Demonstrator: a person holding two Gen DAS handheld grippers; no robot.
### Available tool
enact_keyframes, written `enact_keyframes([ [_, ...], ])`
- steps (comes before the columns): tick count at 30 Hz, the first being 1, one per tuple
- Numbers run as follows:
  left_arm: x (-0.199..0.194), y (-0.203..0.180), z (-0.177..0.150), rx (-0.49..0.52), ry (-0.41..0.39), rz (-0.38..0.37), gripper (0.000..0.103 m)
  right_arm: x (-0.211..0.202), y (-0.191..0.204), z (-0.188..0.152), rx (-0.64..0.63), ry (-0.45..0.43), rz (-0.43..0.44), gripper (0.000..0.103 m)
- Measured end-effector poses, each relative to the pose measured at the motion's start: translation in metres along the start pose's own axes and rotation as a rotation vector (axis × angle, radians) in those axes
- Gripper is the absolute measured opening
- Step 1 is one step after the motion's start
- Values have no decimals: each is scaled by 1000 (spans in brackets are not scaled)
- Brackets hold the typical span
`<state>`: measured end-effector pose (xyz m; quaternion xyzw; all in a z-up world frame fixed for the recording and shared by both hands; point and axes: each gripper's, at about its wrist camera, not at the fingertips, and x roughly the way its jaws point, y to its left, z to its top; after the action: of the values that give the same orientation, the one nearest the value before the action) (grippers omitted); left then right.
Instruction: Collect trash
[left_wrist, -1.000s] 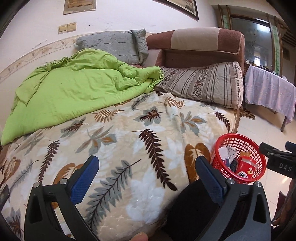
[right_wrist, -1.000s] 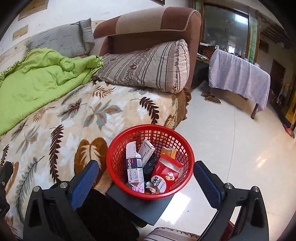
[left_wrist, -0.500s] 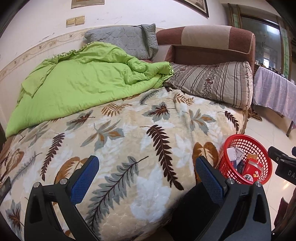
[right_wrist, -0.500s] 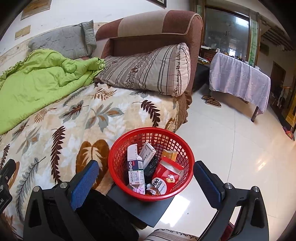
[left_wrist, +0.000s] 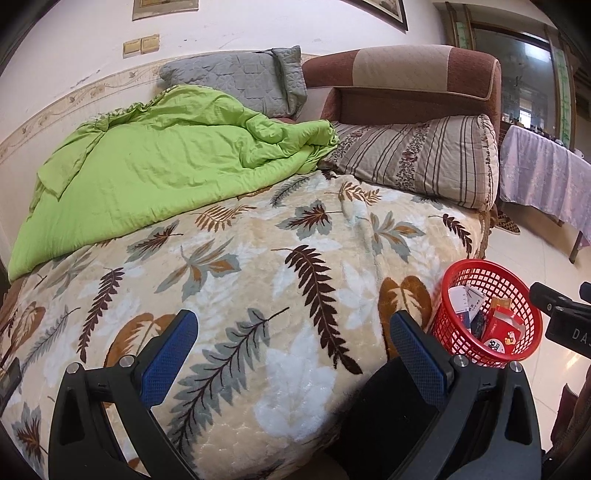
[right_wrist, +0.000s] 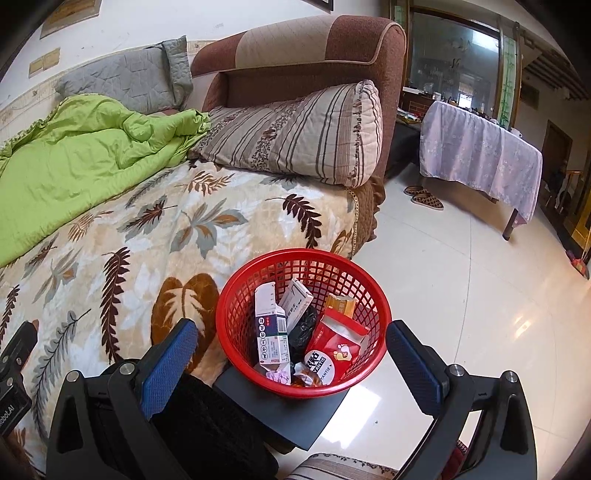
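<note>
Left gripper (left_wrist: 291, 347): fingers spread wide, empty, over the leaf-patterned blanket (left_wrist: 258, 280).
Right gripper (right_wrist: 291, 350): spread wide, empty, above the round red plastic mesh basket (right_wrist: 236, 306) of trash.

Green quilt (left_wrist: 147, 177), striped pillow (left_wrist: 417, 158), leaf-print blanket (left_wrist: 258, 295), draped table (right_wrist: 480, 155)

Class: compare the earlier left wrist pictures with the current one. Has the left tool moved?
Yes. The left tool has pulled back and turned left: the striped pillow and red basket slid rightward in its view.
</note>
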<state>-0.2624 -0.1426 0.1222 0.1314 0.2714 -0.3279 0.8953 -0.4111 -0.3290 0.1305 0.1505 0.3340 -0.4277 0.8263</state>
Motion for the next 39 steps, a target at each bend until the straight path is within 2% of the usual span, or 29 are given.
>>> enact_keyframes([
  [39, -5, -7, 1, 13, -15, -1, 103, 2, -1, -2, -3, 9, 2, 103],
])
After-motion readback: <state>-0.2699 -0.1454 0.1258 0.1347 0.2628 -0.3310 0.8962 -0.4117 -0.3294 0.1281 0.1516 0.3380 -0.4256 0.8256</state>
